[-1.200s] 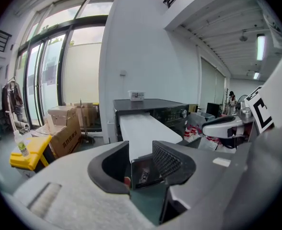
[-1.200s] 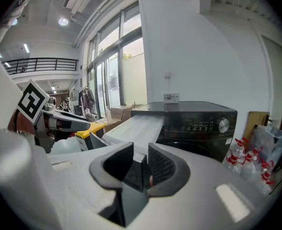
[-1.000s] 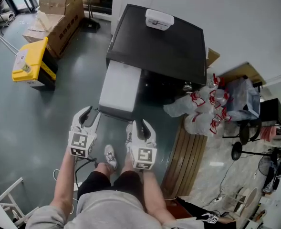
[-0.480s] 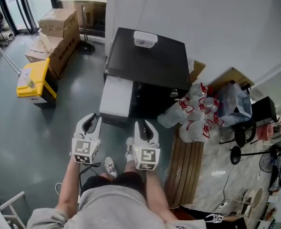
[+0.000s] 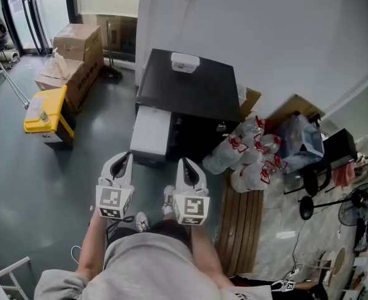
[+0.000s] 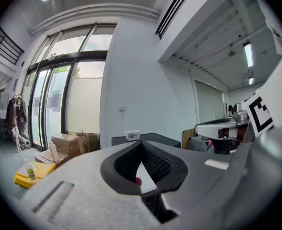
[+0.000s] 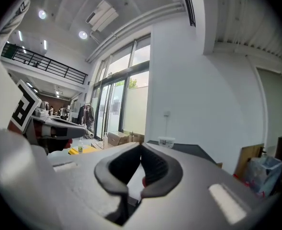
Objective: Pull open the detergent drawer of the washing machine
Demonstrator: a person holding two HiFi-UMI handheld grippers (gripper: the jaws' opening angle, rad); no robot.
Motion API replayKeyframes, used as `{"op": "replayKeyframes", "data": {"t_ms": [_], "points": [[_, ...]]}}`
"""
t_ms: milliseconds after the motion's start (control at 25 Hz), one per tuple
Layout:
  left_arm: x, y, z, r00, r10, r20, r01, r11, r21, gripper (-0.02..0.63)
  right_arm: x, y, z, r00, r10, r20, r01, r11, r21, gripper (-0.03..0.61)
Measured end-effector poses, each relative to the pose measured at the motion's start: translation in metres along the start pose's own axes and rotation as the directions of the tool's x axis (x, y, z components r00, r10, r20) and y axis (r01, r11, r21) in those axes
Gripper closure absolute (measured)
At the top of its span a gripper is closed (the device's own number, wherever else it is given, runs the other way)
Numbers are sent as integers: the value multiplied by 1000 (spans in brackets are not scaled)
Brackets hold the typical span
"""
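Note:
A black washing machine (image 5: pixel 190 86) stands against the white wall with a small white box (image 5: pixel 185 62) on its top. A pale grey panel (image 5: pixel 151 133) sticks out from its front left; I cannot tell whether it is the drawer. My left gripper (image 5: pixel 122 161) and right gripper (image 5: pixel 185 164) hang side by side in the air short of the machine's front, touching nothing. Both pairs of jaws have just been closing and now meet with nothing between them. The left gripper (image 6: pixel 141 143) and right gripper (image 7: pixel 141 146) both point about level at the machine (image 7: pixel 188 150).
On the floor at the left are a yellow container (image 5: pixel 44 114) and cardboard boxes (image 5: pixel 74 52). Plastic bags with red ties (image 5: pixel 249 152) are piled to the right of the machine, above wooden slats (image 5: pixel 243 230). A fan (image 5: pixel 352 211) stands at the far right.
Both grippers' jaws have gone from apart to shut. Both grippers have risen, and the machine now looks smaller and farther away in the head view.

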State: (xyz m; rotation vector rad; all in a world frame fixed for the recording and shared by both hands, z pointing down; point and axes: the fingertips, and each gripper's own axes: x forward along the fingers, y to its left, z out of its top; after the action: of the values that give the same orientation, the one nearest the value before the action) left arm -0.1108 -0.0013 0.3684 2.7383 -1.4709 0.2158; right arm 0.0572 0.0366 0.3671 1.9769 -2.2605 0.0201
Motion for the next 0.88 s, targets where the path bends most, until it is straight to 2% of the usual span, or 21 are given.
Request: {"op": "replayKeyframes", "data": {"t_ms": [240, 880], "points": [[-4, -4, 9, 1000, 0, 10, 0, 1000, 15, 603, -6, 2, 3, 1000, -1, 10, 1, 1000, -10, 574], [-5, 1, 5, 1000, -14, 7, 14, 999, 30, 603, -8, -6, 2, 999, -49, 6, 49, 999, -5, 574]]}}
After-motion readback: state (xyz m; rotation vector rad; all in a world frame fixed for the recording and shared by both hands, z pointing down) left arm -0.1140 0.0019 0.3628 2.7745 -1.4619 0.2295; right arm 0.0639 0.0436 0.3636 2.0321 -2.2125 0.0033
